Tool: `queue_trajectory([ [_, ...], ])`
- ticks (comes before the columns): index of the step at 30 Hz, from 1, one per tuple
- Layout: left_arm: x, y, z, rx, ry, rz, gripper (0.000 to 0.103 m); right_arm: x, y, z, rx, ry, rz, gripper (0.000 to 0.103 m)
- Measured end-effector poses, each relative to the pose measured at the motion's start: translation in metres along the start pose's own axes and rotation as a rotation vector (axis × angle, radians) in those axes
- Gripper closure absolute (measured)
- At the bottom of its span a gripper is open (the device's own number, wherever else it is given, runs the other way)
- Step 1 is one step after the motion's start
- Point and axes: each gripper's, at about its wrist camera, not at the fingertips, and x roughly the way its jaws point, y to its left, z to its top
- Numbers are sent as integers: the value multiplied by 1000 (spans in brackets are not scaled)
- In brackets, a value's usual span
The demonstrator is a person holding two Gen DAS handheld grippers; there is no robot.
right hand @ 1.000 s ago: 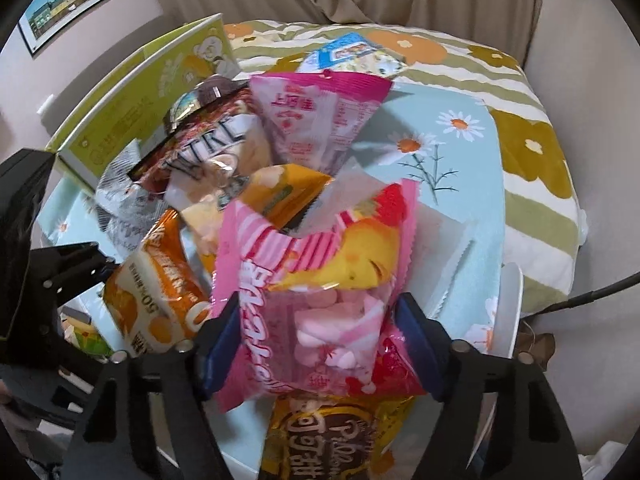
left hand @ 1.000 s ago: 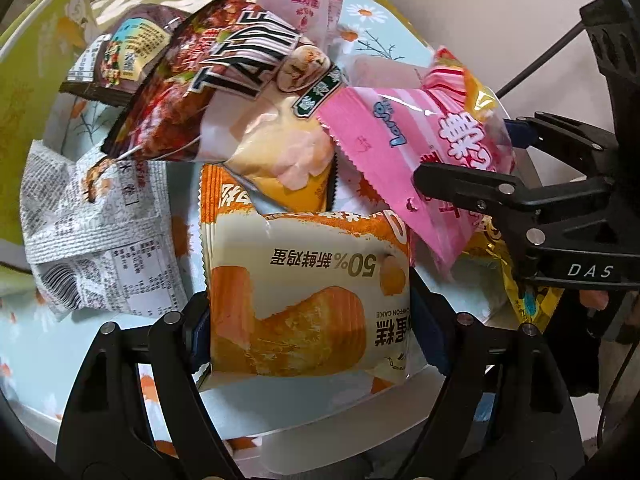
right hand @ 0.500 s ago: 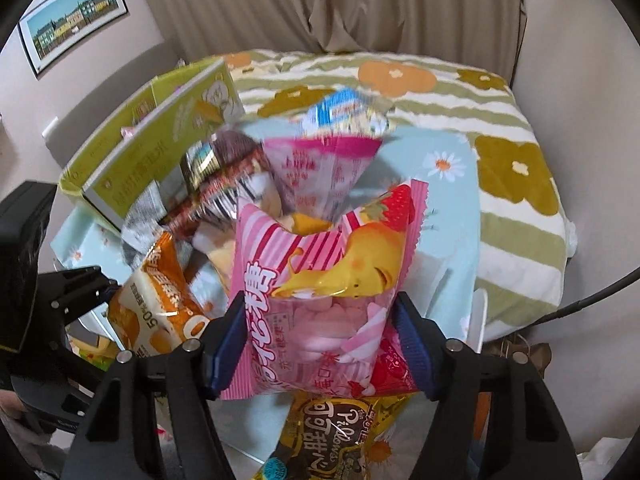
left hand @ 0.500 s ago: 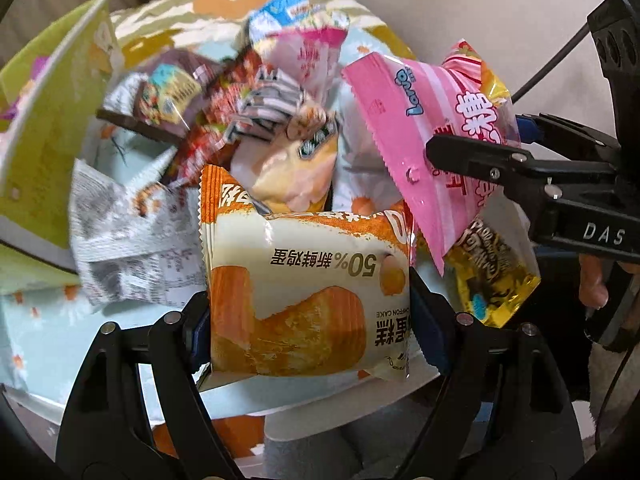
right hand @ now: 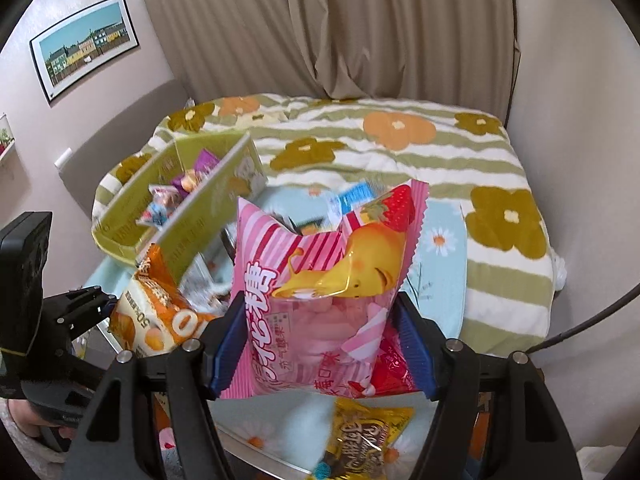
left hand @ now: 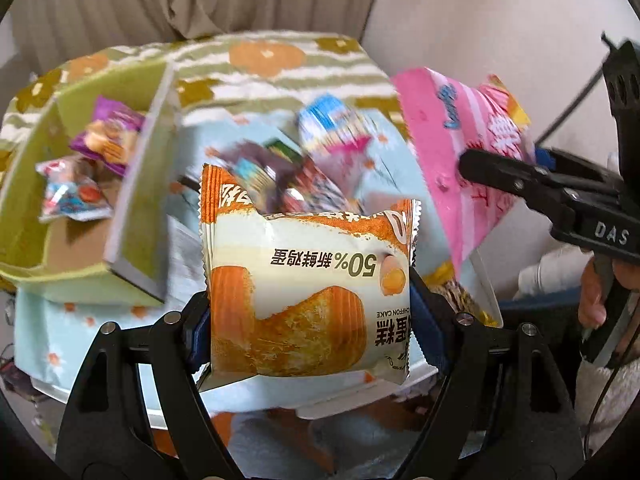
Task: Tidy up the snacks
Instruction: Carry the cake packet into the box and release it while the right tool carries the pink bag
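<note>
Green box (left hand: 136,208) wall beside snack pile (left hand: 288,176)

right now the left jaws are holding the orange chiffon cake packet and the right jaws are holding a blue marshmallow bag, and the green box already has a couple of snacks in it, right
Not quite: the marshmallow bag in the right gripper is pink with a strawberry, not blue, as the right wrist view shows. The rest stands: the left gripper holds the orange chiffon cake packet, and the green box already has a couple of snacks in it.
</note>
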Motion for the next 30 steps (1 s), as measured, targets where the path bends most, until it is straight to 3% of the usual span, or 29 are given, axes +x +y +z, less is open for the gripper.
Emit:
queue_trajectory([
  [5,-27,47,15,-9,-69,41,25,-1,39,28,-20,-49,4,38],
  [14,-51,171,48,-37,-95,112,25,47,128,80,-8,-41,44,38],
  [23,-31,276,59,-2,-5,150,25,114,196,109,83,8,6,37],
  [30,5,300,52,29,86,94,25,141,219,110,126,54,-32,37],
])
